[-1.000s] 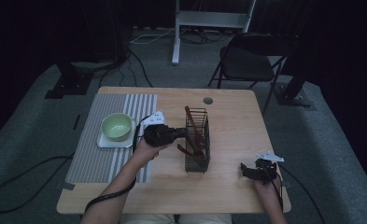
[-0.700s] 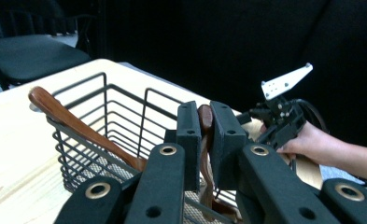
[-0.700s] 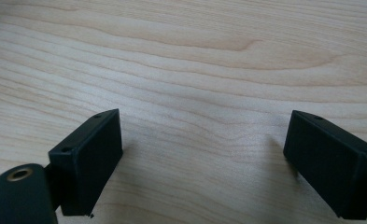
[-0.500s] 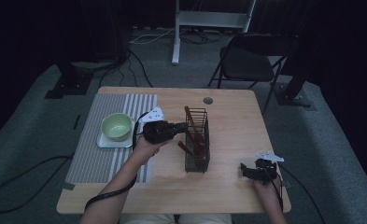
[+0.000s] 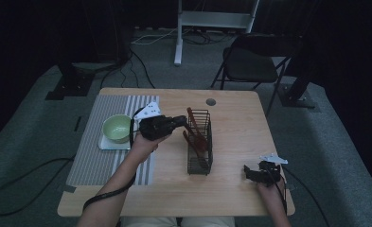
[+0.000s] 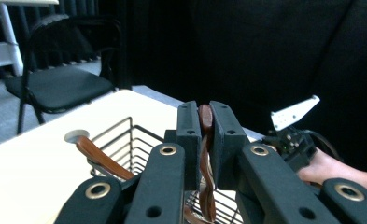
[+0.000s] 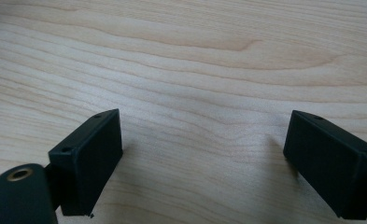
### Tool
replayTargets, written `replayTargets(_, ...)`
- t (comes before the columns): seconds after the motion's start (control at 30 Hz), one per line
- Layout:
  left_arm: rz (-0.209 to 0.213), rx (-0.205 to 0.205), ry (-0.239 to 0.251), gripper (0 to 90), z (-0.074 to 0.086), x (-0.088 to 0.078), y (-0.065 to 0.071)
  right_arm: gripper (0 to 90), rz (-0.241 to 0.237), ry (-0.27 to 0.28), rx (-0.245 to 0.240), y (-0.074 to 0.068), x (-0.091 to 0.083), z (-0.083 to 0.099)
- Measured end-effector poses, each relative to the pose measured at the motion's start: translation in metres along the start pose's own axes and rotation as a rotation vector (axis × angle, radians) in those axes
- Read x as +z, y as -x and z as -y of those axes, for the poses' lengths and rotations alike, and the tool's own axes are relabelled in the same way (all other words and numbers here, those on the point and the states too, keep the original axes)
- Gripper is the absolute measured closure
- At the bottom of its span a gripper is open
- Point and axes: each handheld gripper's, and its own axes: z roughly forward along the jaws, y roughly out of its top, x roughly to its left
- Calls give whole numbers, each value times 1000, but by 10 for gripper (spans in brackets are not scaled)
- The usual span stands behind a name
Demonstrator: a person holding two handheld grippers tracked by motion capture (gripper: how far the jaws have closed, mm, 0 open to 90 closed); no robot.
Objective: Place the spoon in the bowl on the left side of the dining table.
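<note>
A black wire basket [image 5: 200, 142] stands upright near the middle of the wooden table [image 5: 231, 189]. Brown utensils [image 5: 193, 124] stick out of its top. My left gripper [image 5: 180, 121] is at the basket's upper left rim, shut on a brown utensil handle [image 6: 205, 122] that hangs down into the basket [image 6: 125, 140]. Another brown handle [image 6: 97, 156] leans in the basket to the left. My right gripper [image 5: 246, 172] rests low at the table's front right, open, with bare wood between its jaws [image 7: 204, 140].
A green bowl [image 5: 117, 127] sits on a white square plate [image 5: 106, 144] on a grey striped mat [image 5: 93, 161] at the table's left. A round grommet [image 5: 211, 101] lies near the far edge. A black folding chair [image 5: 252, 66] stands behind the table.
My left gripper has risen slightly at the basket's rim, keeping the brown utensil in its grip. The right gripper has stayed put.
</note>
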Motion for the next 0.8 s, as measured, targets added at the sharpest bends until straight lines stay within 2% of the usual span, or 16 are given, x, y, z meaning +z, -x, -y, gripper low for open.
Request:
replayTargets(0.1,-3,25,1,836,-5,-2,2,109,0,0,0,0,0,0)
replayTargets(0.3,22,10,41,836,-16,-10,4,109,0,0,0,0,0,0)
replayTargets(0.43,11,26,54,836,-22,-16,8,109,0,-1,0,0,0,0)
replayTargets(0.53,22,25,61,836,-26,-19,9,110,0,-1,0,0,0,0)
replayTargets(0.8,2,73,88,836,-50,-38,20,109,0,-1,0,0,0,0)
